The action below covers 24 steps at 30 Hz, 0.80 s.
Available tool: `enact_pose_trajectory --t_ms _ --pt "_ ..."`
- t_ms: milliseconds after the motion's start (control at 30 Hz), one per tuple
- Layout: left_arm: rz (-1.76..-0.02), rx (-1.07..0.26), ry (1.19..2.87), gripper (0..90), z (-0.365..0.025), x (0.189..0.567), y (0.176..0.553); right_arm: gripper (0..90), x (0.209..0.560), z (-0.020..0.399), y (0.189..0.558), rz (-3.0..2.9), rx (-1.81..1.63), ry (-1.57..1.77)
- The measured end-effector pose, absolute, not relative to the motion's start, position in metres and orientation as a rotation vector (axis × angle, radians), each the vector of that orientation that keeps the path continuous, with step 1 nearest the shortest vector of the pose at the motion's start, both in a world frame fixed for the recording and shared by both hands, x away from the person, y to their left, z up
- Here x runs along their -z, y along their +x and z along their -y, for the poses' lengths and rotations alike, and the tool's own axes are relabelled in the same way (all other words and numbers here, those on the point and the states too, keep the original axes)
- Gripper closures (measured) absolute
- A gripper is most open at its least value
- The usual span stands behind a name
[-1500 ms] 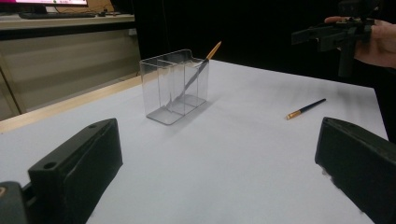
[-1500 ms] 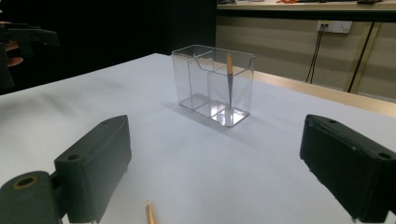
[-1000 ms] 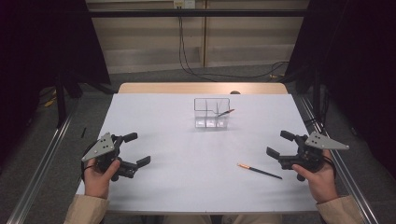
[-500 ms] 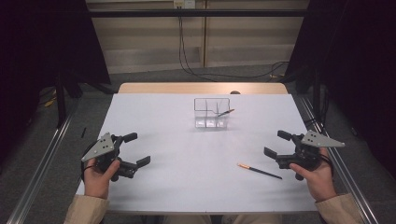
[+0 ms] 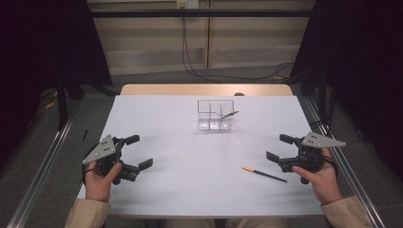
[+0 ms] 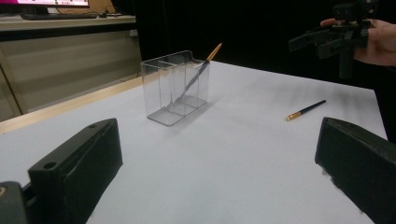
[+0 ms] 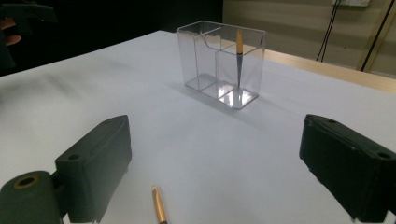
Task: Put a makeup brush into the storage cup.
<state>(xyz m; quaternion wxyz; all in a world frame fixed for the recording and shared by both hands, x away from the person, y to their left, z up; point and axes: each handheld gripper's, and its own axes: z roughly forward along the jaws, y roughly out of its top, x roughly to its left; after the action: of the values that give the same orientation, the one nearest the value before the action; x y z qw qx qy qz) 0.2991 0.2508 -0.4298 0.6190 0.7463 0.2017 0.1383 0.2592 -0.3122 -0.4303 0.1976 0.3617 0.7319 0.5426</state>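
Both grippers, left [image 5: 137, 166] and right [image 5: 277, 158], gape empty. Thin brush [image 5: 263, 174] at right's seven o'clock could roll or slip, missing holder [image 5: 215, 115].

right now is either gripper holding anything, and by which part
Nothing is held. The left gripper and right gripper both have open, empty jaws. The thin dark brush with a gold ferrule lies loose on the white table near the right gripper.

No text, label, brand, number or sign is legible on anything here.
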Motion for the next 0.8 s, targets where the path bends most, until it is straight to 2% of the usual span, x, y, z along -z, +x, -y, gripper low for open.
enact_pose_trajectory --t_ms 800 --pt "-0.461 -0.313 1.721 0.5 -0.25 0.431 0.299 10.3 0.431 0.3 0.269 -2.233 -1.392 1.036"
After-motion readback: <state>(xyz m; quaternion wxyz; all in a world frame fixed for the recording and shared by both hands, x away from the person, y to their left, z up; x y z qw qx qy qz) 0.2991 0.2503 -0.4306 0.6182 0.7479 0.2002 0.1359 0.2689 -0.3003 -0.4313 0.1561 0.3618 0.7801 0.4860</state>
